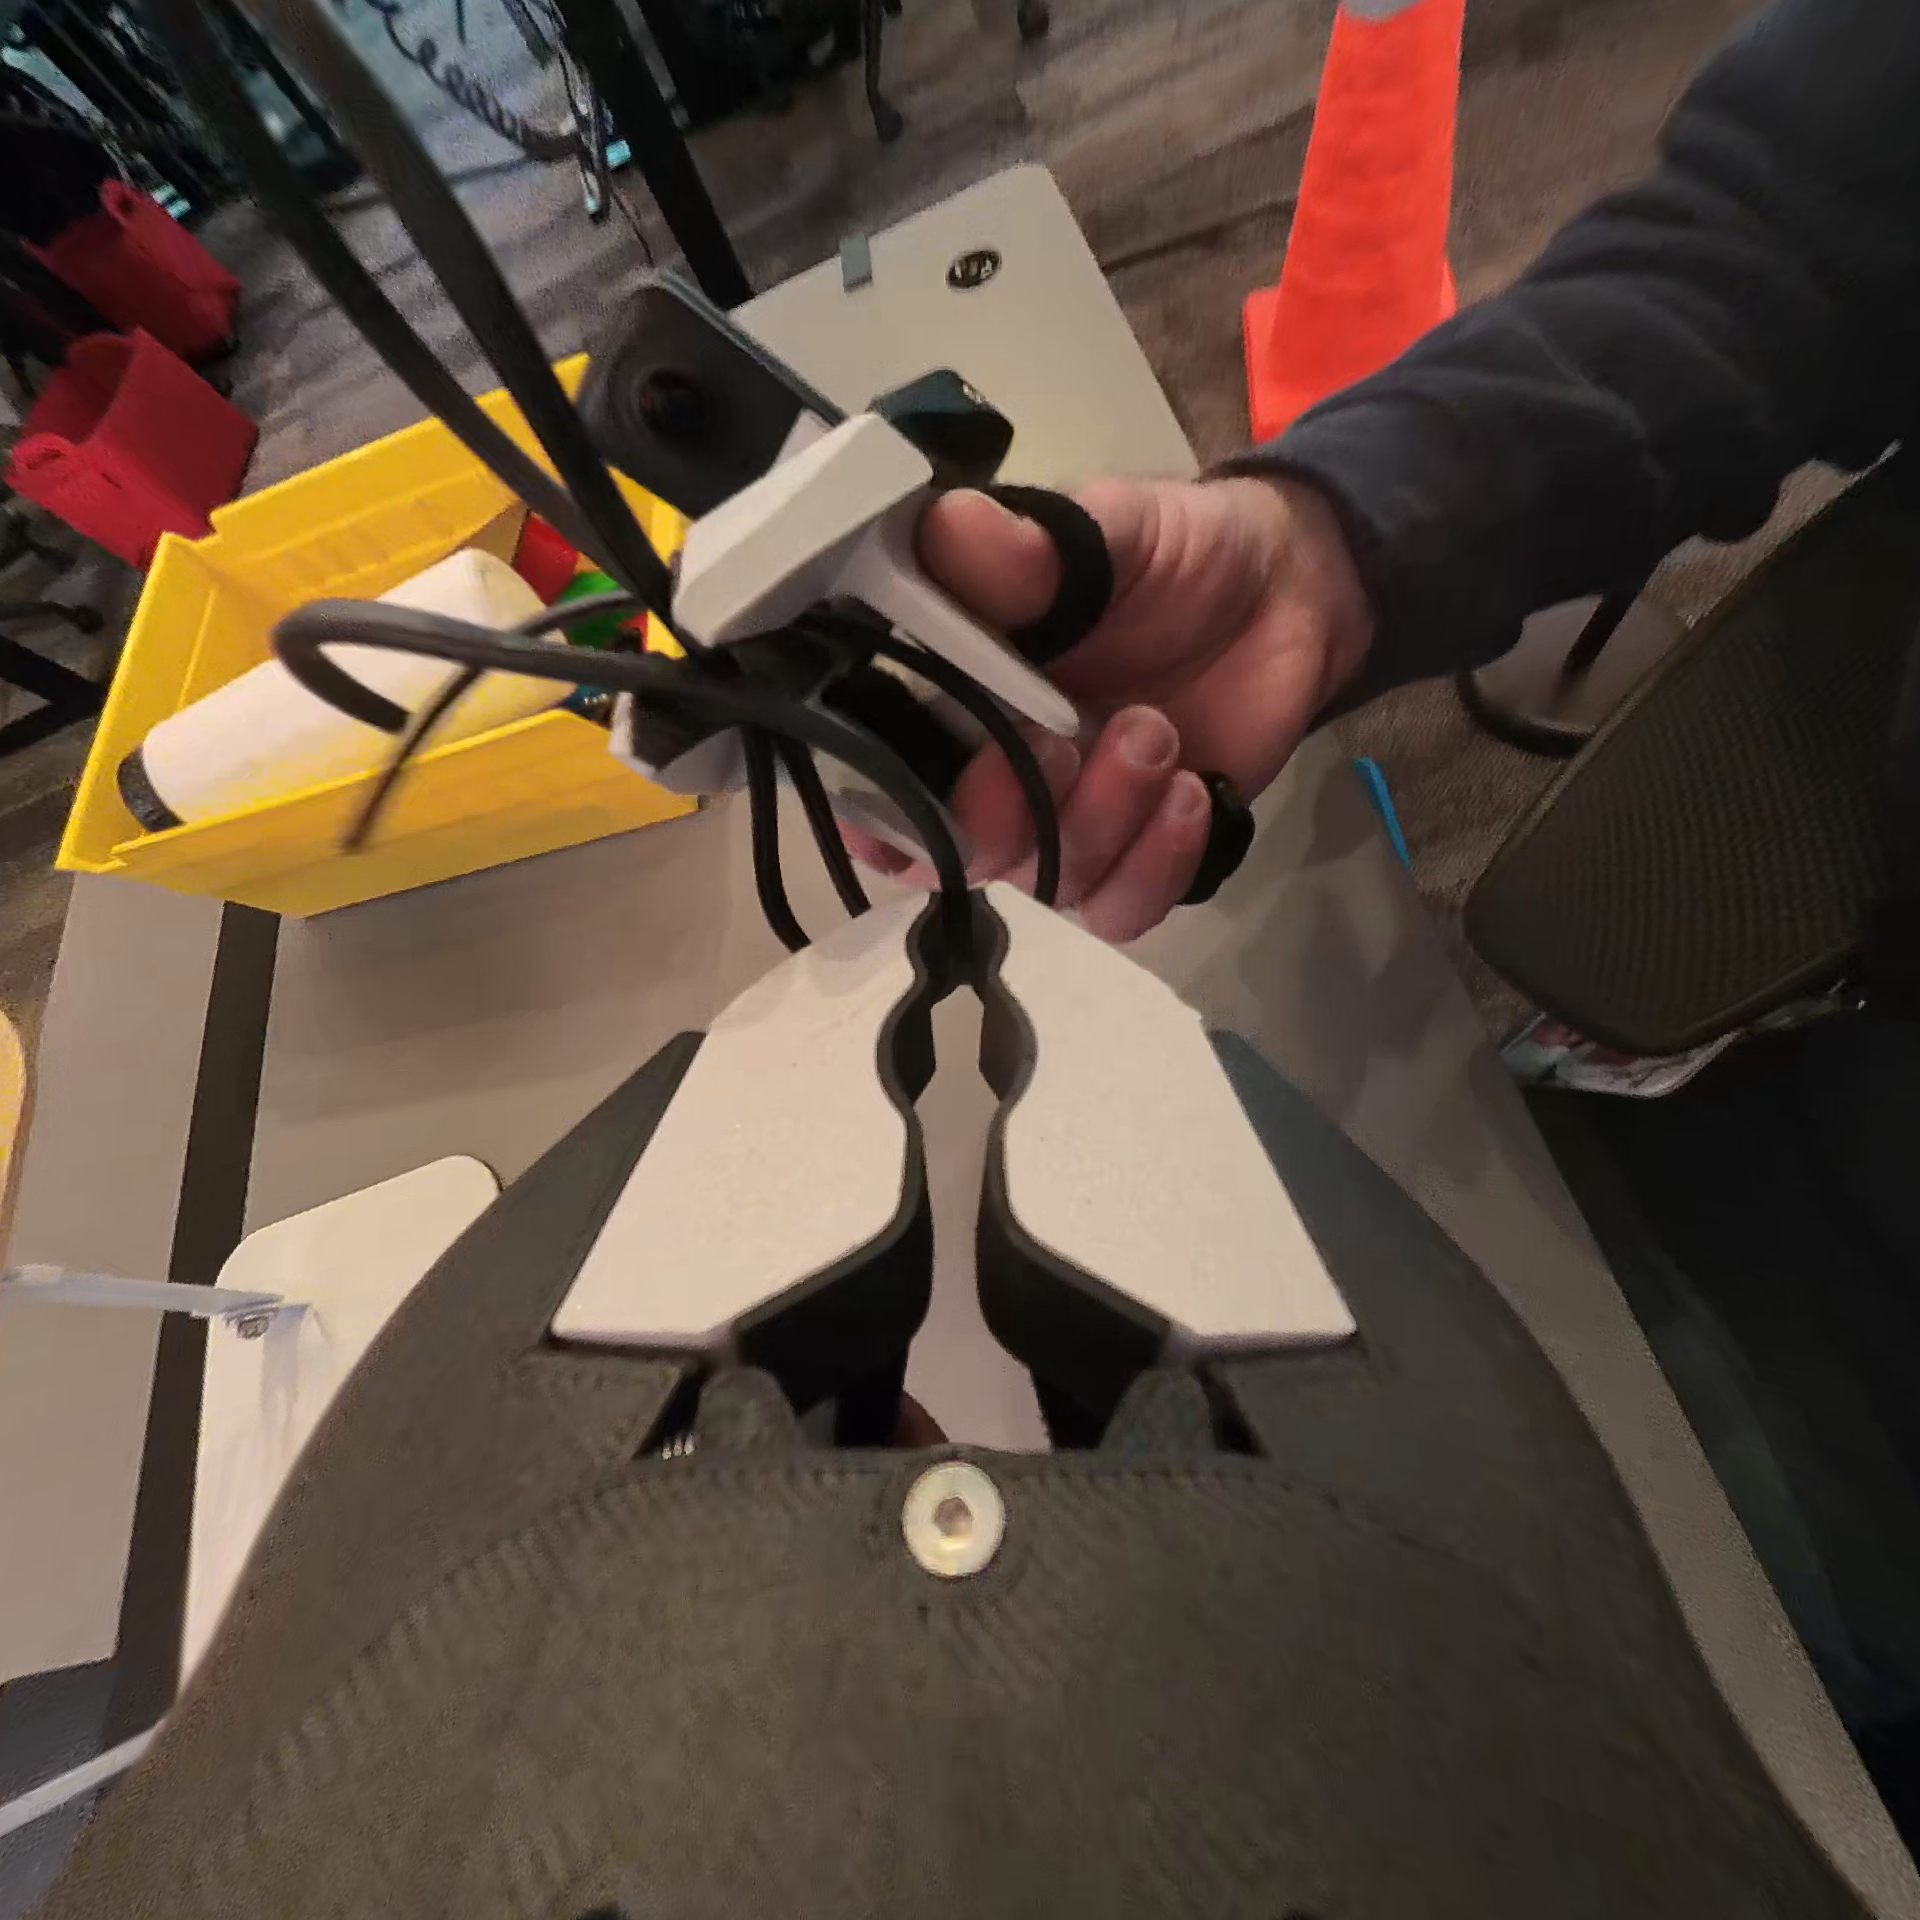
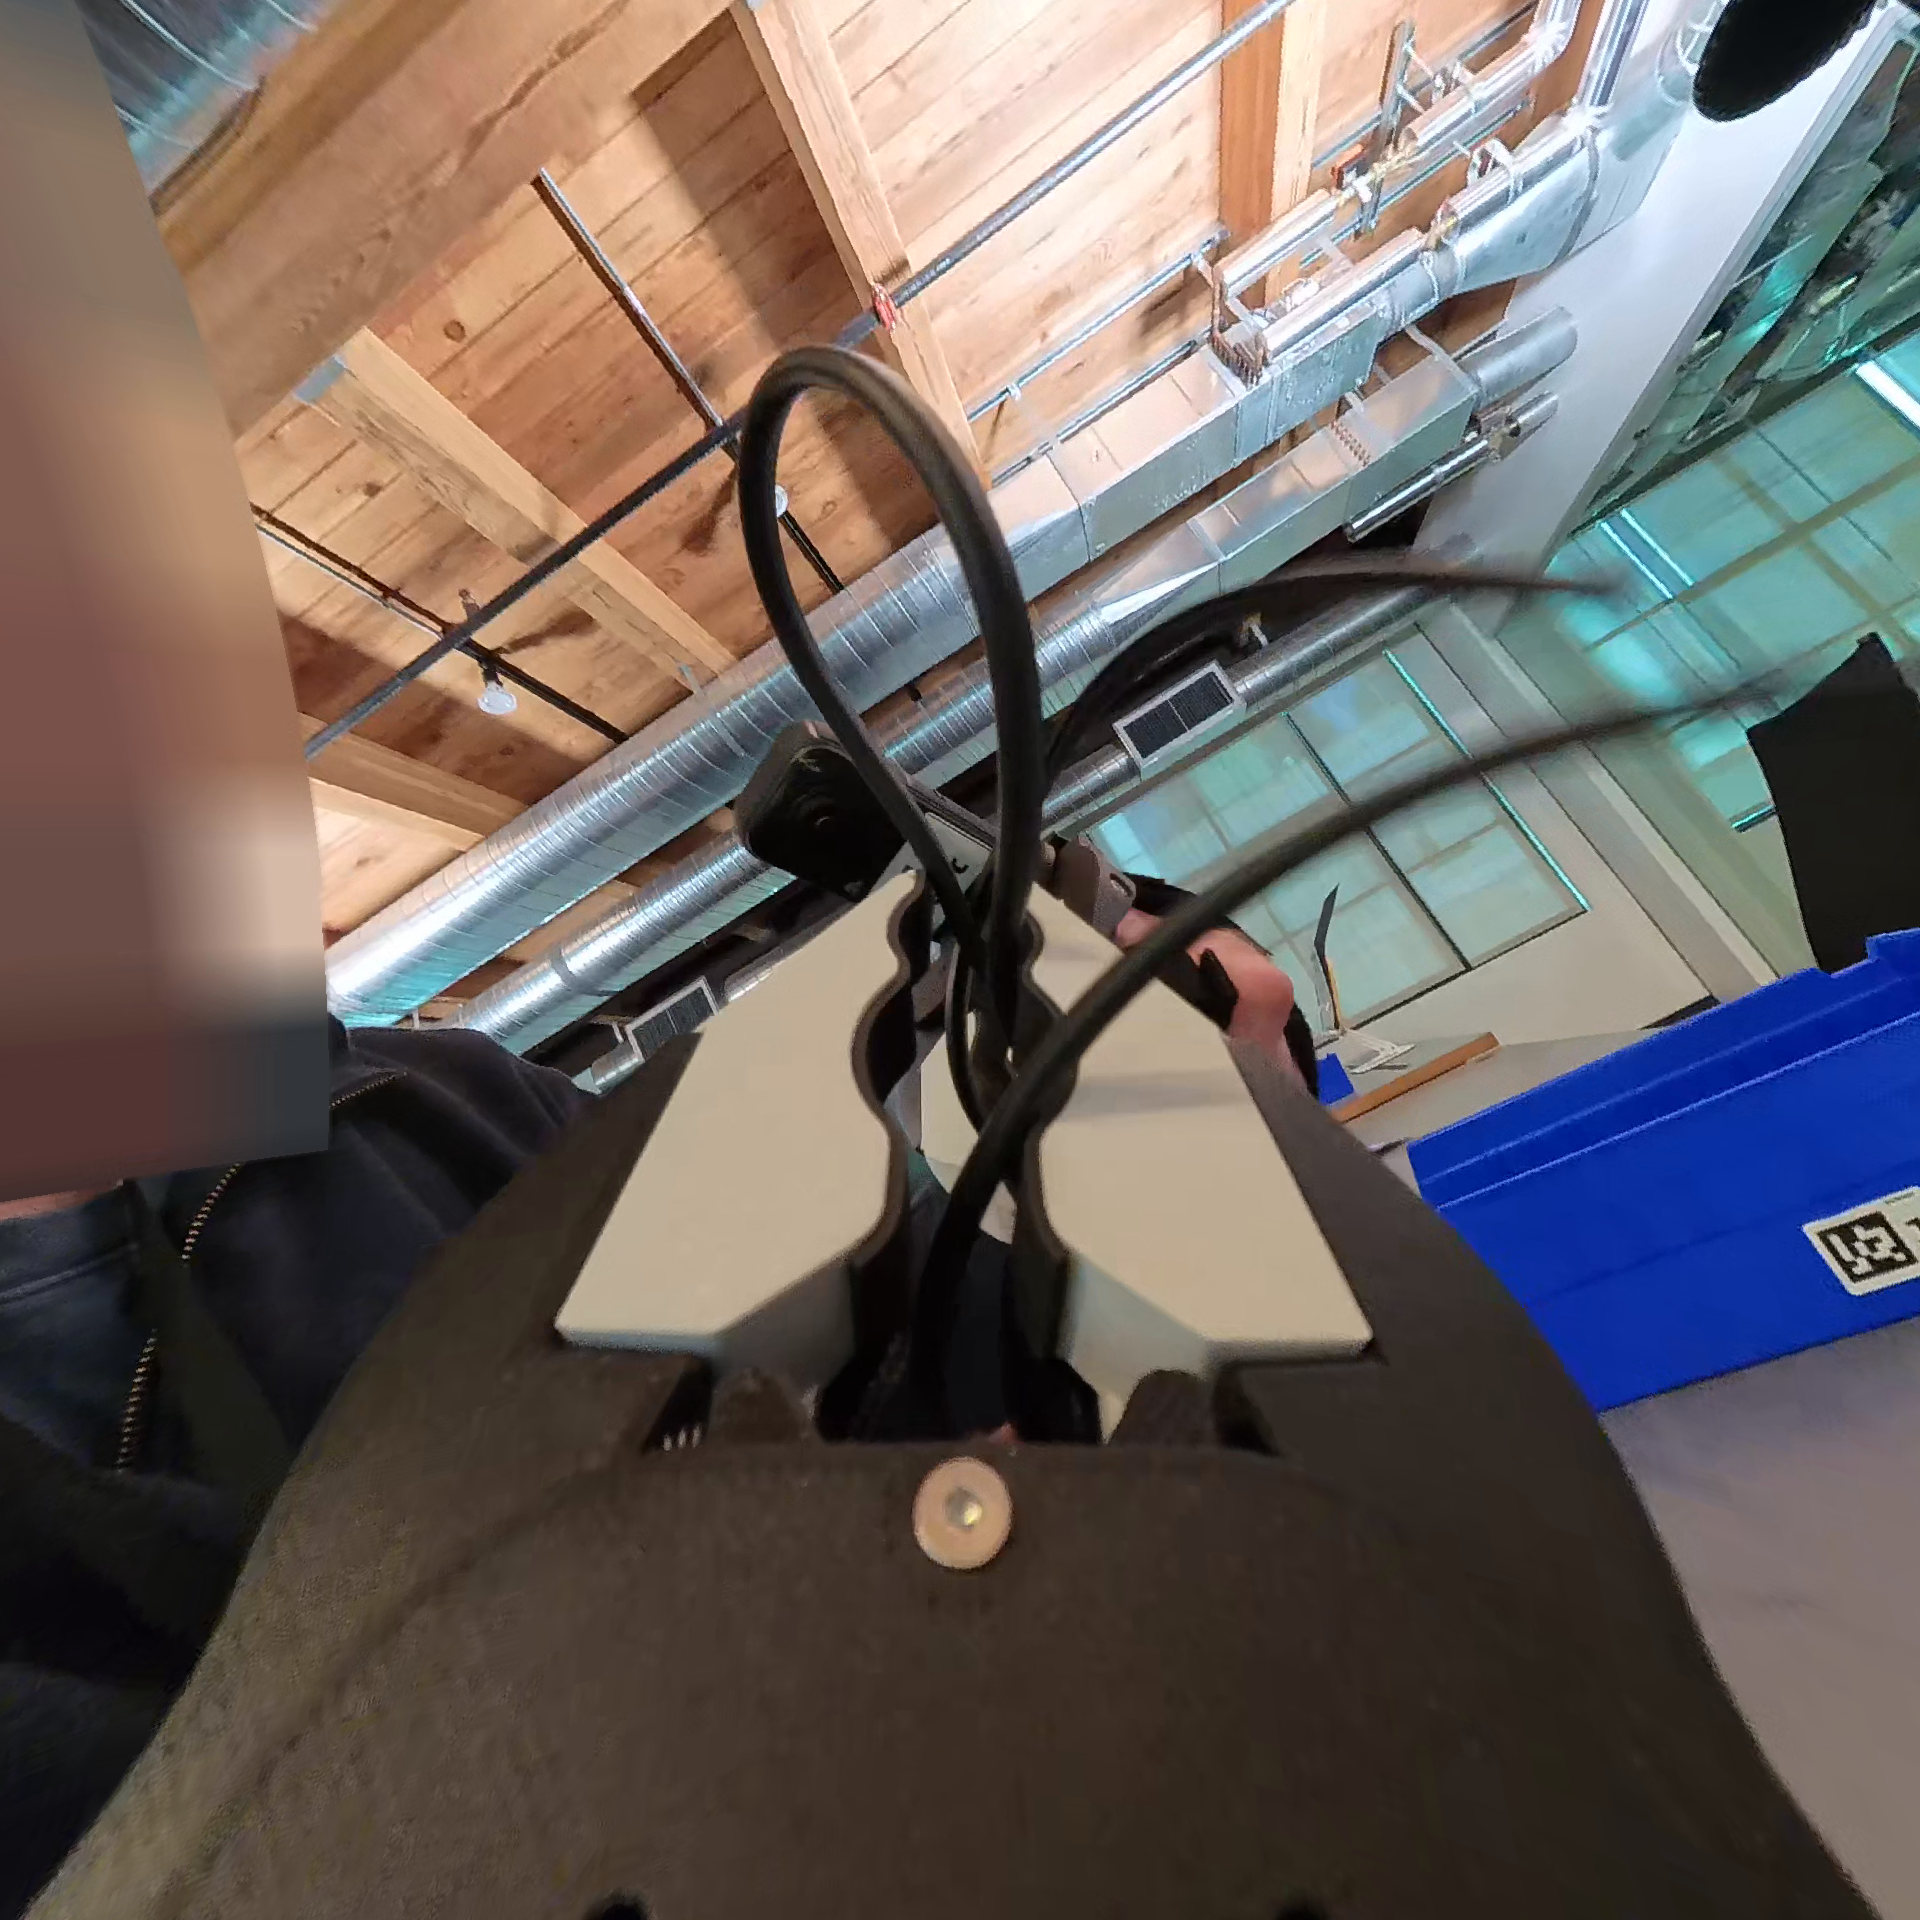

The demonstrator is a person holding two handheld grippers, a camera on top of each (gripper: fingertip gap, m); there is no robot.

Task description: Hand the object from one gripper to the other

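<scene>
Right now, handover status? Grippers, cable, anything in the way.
Left gripper shut on black cable bundle at its tips. Right gripper shut on the same bundle, loops sticking out. Both holding; handover unfinished. Yellow bin behind, clear of the grip.

Both grippers are held tip to tip, the left gripper (image 1: 958, 961) pinched nearly closed, the right gripper (image 2: 971, 961) likewise narrowed and tilted upward.

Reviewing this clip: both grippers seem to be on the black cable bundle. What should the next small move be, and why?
Probably open one gripper, likely the right gripper, so the handover completes. Both appear shut on the black cable: the left gripper pinches a strand at its fingertips, and in the right wrist view loops run between closed fingers. Which one is the receiver cannot be told from these pictures.
</scene>
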